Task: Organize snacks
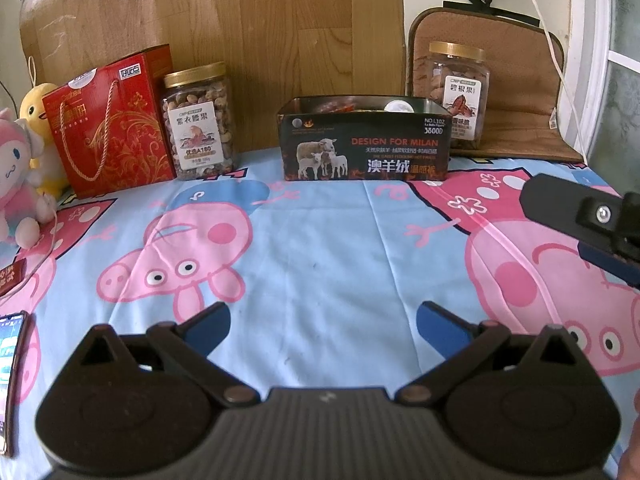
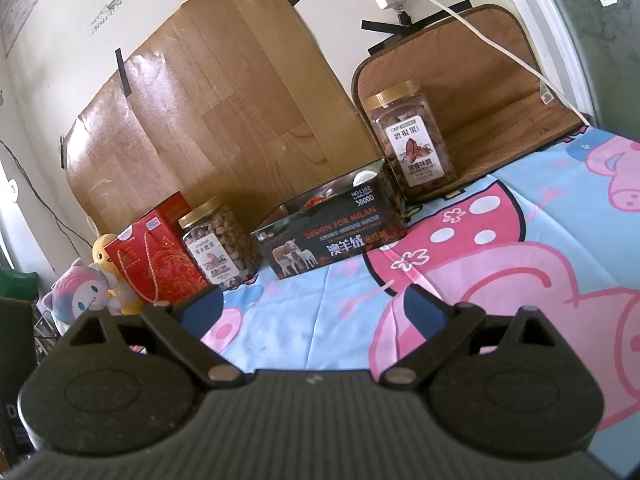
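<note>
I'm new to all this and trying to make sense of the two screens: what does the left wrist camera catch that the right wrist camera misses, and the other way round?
Only the left wrist view shows the phone lying at the cloth's left edge, the small dark packet beyond it, and the right gripper seen from the side.

Only the right wrist view shows the dark clutter off the left side of the table.

Both show the open black box, the cashew jar, the pecan jar, the red gift box, the plush toys and the cartoon-pig cloth.

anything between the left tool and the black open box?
Nothing. In the left wrist view only bare cartoon-pig cloth runs from the open left tool up to the black box. The right tool sits off to the side.
</note>
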A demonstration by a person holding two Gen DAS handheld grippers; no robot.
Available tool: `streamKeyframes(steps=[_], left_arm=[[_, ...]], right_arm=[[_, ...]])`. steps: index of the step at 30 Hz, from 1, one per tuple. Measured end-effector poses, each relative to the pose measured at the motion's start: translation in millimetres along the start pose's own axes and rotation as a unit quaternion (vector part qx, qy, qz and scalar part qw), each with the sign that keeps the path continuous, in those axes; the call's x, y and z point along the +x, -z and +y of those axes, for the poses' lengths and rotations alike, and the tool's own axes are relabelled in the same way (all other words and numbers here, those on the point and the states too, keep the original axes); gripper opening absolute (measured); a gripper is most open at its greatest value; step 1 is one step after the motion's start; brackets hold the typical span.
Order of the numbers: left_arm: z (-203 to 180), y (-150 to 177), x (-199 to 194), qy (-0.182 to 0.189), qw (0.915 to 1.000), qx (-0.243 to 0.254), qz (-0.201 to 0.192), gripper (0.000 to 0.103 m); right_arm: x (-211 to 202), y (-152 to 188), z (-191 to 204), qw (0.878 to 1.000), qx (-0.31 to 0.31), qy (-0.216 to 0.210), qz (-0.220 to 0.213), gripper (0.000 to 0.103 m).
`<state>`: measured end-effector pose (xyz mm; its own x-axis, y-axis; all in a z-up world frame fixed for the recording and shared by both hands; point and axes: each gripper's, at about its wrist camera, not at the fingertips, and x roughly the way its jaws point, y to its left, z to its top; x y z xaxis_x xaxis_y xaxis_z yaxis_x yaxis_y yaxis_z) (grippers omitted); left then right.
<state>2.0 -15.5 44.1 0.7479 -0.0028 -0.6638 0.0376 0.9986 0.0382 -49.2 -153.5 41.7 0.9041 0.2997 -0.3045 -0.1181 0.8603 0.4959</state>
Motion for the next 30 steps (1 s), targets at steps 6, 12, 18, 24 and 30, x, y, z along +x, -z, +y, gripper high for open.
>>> streamKeyframes(steps=[6,12,18,24,30], left_arm=[[-0.9,0.1,0.2,0.001,1.0,0.001,0.002,0.103],[-0.3,-0.3,-0.1,0.0,1.0,0.001,0.002,0.103],[-0.4,-0.7,0.5,-0.001,1.0,0.004,0.003,0.103],[-0.4,-0.5,0.7,0.0,1.0,0.005,0.003,0.103],[-0.9,-0.1,0.7,0.002,1.0,0.006,0.005,0.103]], right_arm=[[-0.6,-0.6,1.2,1.0,-0.002,-0.002,-0.001,0.099],[-1.0,-0.7,1.7,1.0,-0.001,-0.002,-0.002,0.099],[-2.4,-1.6,1.8,1.0,-0.002,-0.005,-0.004,0.099],[-3.0,-2.9,-0.8,1.0,0.0,-0.007,-0.007,0.099],[-3.9,-2.7,-1.8,1.0,0.001,-0.008,-0.009,0.099]])
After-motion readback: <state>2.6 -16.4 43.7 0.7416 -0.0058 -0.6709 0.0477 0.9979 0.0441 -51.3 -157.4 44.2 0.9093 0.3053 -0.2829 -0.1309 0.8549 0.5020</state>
